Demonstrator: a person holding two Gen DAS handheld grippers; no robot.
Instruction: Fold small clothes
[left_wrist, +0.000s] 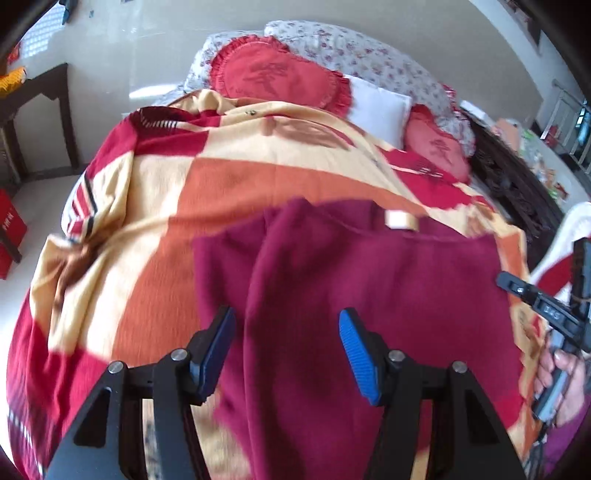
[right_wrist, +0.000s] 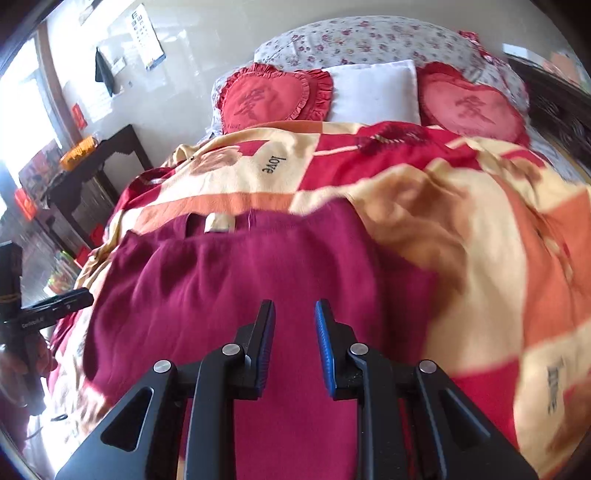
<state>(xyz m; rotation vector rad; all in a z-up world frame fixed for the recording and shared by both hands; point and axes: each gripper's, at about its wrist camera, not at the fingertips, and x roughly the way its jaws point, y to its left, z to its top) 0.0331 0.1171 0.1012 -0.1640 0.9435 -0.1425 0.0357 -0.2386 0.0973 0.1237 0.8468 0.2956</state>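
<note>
Right-wrist view: blanket (right_wrist: 461, 221) reads "love" at 11 o'clock above the maroon garment (right_wrist: 229, 280), which lies flat on it, label at collar unreadable. Right gripper (right_wrist: 294, 317) and left gripper (left_wrist: 287, 325) both released, holding nothing.

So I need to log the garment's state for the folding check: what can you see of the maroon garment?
The maroon garment is a soft, knit-looking piece lying spread on the blanket, mostly flat with a few ridges. A pale label shows at its far edge, inside the neck opening. One flap or sleeve lies folded lengthwise over the body, forming a raised strip. Both grippers hang over its near part, and neither visibly pinches it.
</note>
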